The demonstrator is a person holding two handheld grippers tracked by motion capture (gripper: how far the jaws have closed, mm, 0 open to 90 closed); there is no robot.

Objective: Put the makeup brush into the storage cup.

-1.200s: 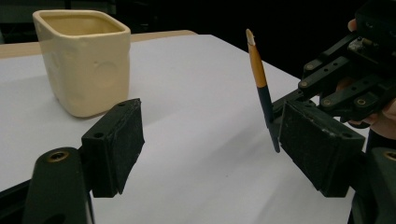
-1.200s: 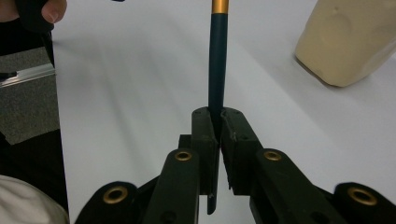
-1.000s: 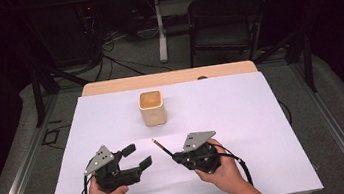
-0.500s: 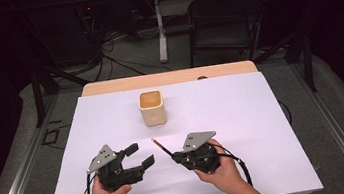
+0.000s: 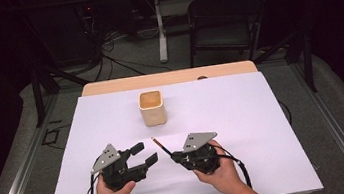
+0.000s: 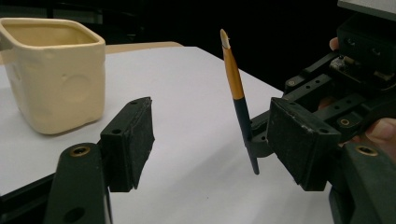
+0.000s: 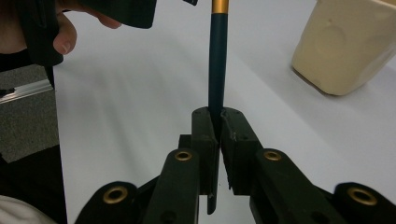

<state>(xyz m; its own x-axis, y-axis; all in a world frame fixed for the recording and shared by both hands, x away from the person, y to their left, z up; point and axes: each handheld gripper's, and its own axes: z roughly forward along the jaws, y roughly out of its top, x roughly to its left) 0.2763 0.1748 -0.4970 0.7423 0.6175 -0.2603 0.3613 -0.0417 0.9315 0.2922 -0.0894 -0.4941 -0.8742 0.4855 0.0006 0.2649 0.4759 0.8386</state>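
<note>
Right gripper [image 7: 215, 122]: clamping the pencil [image 7: 217, 60]; tip cut off here.
Left gripper [image 6: 212, 140]: released, jaws closing, nothing between; possibly nearing pencil.
Cup [image 5: 152, 107]: beyond pencil.

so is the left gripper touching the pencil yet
Apart. The left gripper view shows the pencil between the left gripper pads with white table on both sides.
</note>
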